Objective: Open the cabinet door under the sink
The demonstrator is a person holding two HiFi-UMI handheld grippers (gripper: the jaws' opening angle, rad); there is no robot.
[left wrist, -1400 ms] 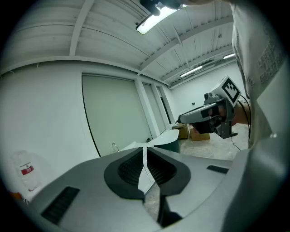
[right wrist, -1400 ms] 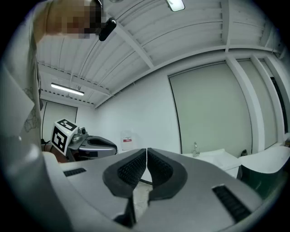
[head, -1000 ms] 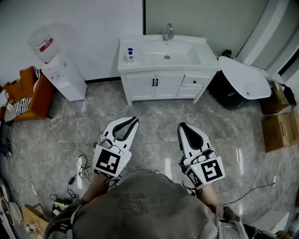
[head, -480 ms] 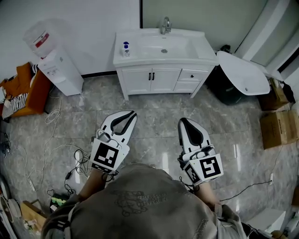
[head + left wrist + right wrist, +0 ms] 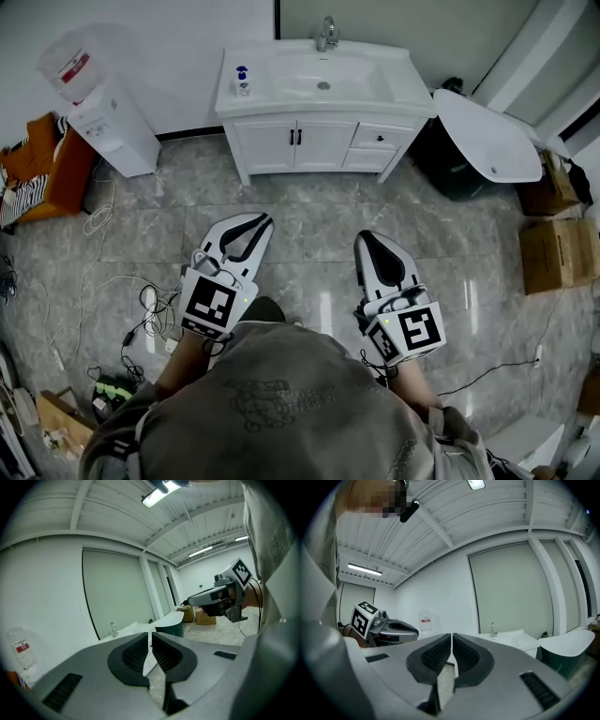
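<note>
Left claw: my left gripper is clenched, its ribbed pads pressed together with nothing between them. I hold it over the grey marble-tile floor, nose toward the far wall.

Right claw: my right gripper is also clenched on nothing, pads meeting. It sits beside the left one, level with it.

Task's thing: the white vanity cabinet stands against the far wall, well apart from both grippers. Its two white doors are closed, and their dark vertical handles meet at the middle seam. Drawers sit to the right of the doors.

On top: a white rectangular sink basin, a chrome tap behind it, and a small blue-capped bottle at the left corner.

Left of cabinet: a white water dispenser.

Right of cabinet: a white oval panel lying over a dark bin, then brown cardboard boxes.

Floor by me: loose white cables.
</note>
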